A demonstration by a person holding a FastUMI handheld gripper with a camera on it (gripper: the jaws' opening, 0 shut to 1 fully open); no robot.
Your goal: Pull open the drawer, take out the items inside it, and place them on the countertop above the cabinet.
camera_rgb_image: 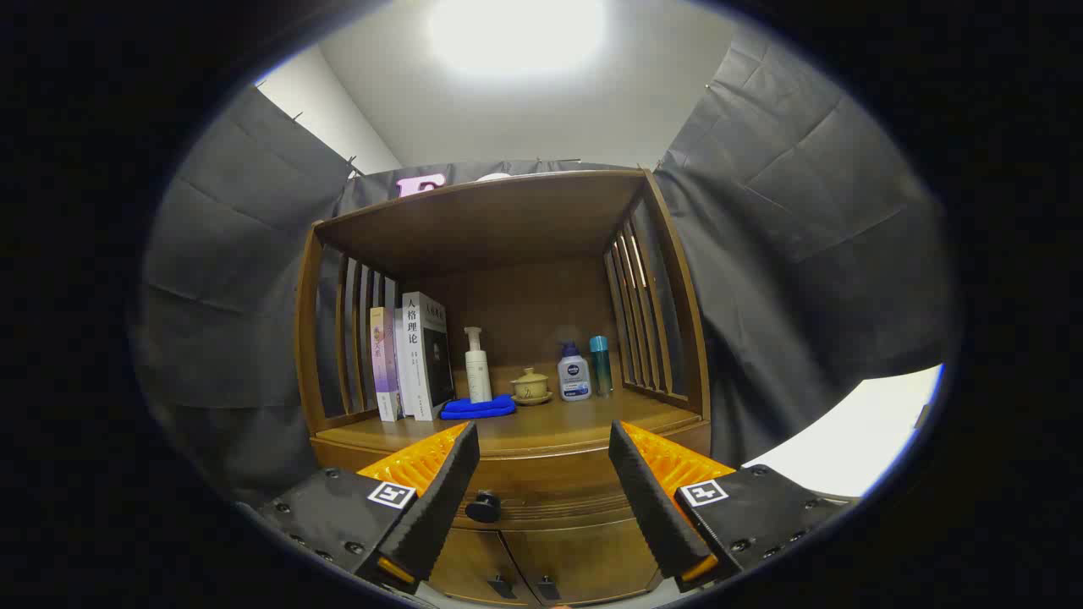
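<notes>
Gripper [544, 486] held level before the wooden cabinet [508, 474], fingers spread wide, nothing between them but air. Drawer front [554, 499] sat shut under the countertop [541, 427]; its dark round knob [484, 507] showed just inside the left finger [436, 499], apart from it as far as could be told. Right finger [656, 503] stood well clear of the knob. Drawer contents hidden.

Countertop, under the slatted shelf hood [482, 216], carried the following, left to right:
- several books [412, 355] standing upright against the left slats [355, 338].
- blue cloth [479, 408], folded, lying flat just beside the books' feet.
- white pump bottle [477, 365], upright, behind the cloth.
- small yellowish lidded cup on a saucer [531, 386], near the middle.
- white bottle with blue cap [574, 373], upright.
- teal slim bottle [600, 364], just beside the white one, near the right slats [639, 313].

Front strip of the countertop, ahead of the fingertips, lay bare wood.

Below the drawer, two cabinet doors [541, 562] were closed, each with a small dark pull [499, 585] near the centre seam. Dark cloth [804, 254] hung round the cabinet on both sides and behind. A bright ceiling lamp [516, 34] glared overhead.
</notes>
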